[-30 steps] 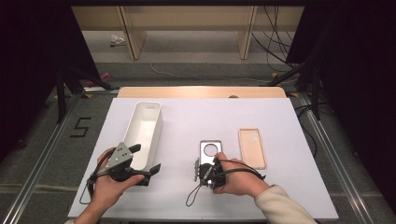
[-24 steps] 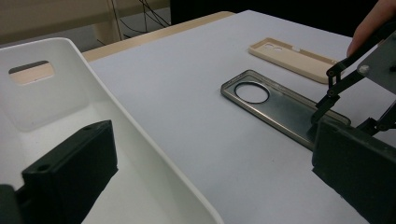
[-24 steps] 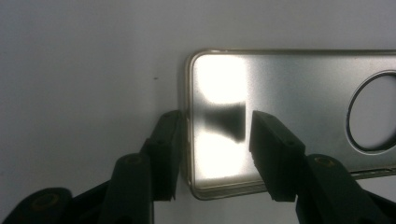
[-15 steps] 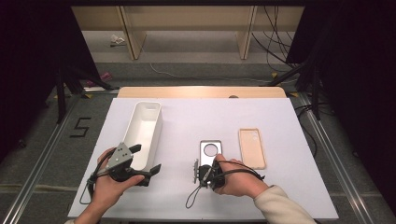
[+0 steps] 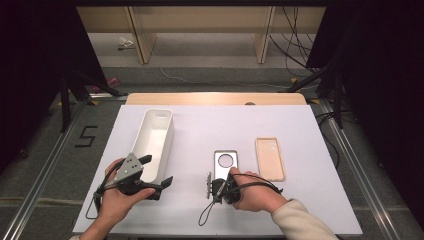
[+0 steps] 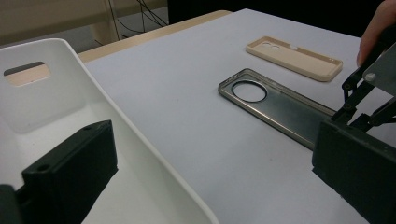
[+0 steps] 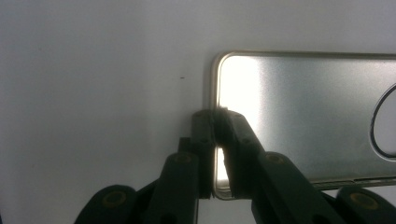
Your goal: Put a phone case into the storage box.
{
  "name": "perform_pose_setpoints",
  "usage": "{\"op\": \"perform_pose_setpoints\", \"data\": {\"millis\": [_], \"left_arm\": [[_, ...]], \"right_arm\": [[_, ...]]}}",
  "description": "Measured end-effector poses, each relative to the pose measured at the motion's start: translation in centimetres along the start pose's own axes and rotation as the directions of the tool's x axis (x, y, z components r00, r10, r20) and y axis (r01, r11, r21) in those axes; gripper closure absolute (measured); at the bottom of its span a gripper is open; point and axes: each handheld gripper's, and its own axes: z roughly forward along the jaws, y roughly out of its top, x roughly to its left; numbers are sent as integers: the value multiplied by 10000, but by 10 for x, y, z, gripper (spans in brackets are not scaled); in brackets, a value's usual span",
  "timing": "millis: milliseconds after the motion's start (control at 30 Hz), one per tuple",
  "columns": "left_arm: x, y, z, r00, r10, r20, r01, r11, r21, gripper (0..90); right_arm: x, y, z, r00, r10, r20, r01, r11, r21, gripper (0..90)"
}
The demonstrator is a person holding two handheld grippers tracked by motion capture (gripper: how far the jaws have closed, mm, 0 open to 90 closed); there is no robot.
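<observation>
A clear, silver-edged phone case [image 5: 226, 164] with a round camera hole lies flat on the white table [image 5: 210, 125]. My right gripper [image 5: 216, 186] sits at its near end. In the right gripper view the jaws [image 7: 215, 122] have just been closing and now pinch the case's [image 7: 303, 116] left edge. My left gripper [image 5: 159, 170] stands open beside the near end of the white bin [image 5: 156, 136]. In the left gripper view its jaws [image 6: 212, 140] are wide apart with nothing between the pads, one over the bin [image 6: 56, 98].
A beige phone case [image 5: 270, 159] lies flat to the right of the clear one, also seen as the beige case [image 6: 294, 57] in the left gripper view. Table edges run close to both hands at the front. A wooden strip [image 5: 215, 98] borders the far side.
</observation>
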Motion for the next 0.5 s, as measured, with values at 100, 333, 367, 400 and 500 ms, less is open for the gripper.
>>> {"op": "perform_pose_setpoints", "data": {"millis": [100, 333, 367, 400, 500], "left_arm": [[0, 0, 0, 10000, 7, -6, -7, 10000, 0, 0], [0, 0, 0, 10000, 27, -2, -27, 10000, 5, 0], [0, 0, 0, 10000, 30, 1, -30, 10000, 6, 0], [0, 0, 0, 10000, 26, -1, -26, 10000, 1, 0], [0, 0, 0, 10000, 2, 31, -2, 10000, -77, 0]], "right_arm": [[1, 0, 0, 10000, -2, -46, 3, 10000, 21, 863], [1, 0, -1, 10000, -14, -77, 15, 9999, 100, 876], [1, 1, -1, 10000, -24, -78, 25, 9999, 117, 878], [1, 1, -1, 9999, -74, -67, 75, 9999, 94, 879], [2, 0, -1, 9999, -6, -111, 7, 10000, 82, 883]]}}
